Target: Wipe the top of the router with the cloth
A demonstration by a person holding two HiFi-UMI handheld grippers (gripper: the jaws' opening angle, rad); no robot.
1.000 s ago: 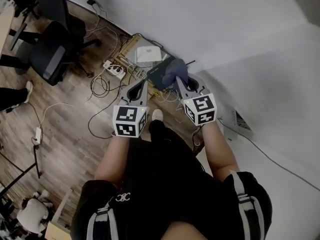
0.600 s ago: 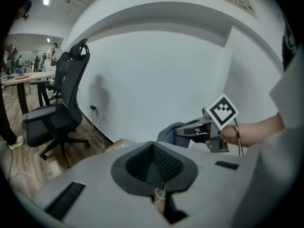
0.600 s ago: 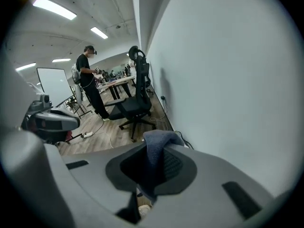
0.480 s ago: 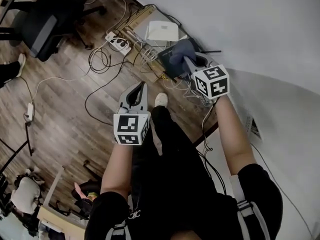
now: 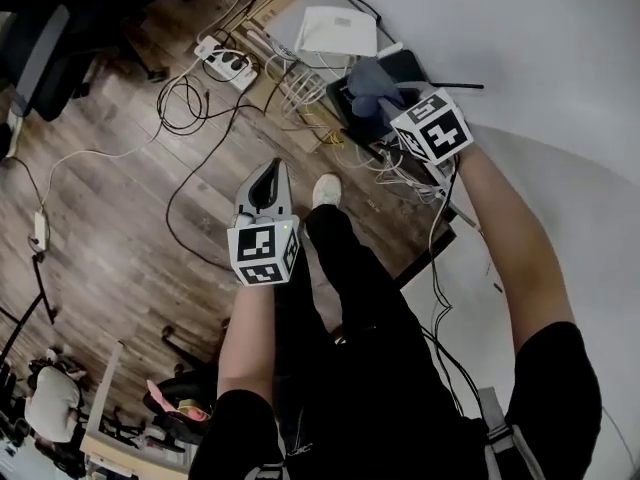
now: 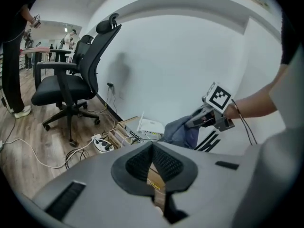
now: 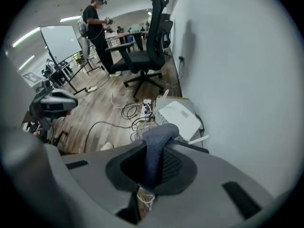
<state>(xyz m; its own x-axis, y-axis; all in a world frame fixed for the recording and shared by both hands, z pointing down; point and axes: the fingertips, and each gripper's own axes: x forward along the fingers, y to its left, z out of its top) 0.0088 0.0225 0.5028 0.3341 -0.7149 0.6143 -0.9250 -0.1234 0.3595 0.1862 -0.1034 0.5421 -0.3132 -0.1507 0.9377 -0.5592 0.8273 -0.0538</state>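
Note:
A white router lies on a low box by the wall, and a black router with a thin antenna sits just right of it. My right gripper is shut on a blue-grey cloth, which hangs over the black router's near edge. In the right gripper view the cloth fills the jaws, with the white router just beyond. My left gripper hangs shut and empty over the floor, well short of both routers. The left gripper view shows the cloth beside the white router.
A white power strip and tangled cables lie on the wood floor left of the routers. More loose wires bunch below the black router. An office chair stands at the far left. The person's shoe is near the left gripper.
The right gripper has carried the cloth farther out towards the wall, over the black router. The left gripper has stayed low and shut. The head view has shifted towards the routers.

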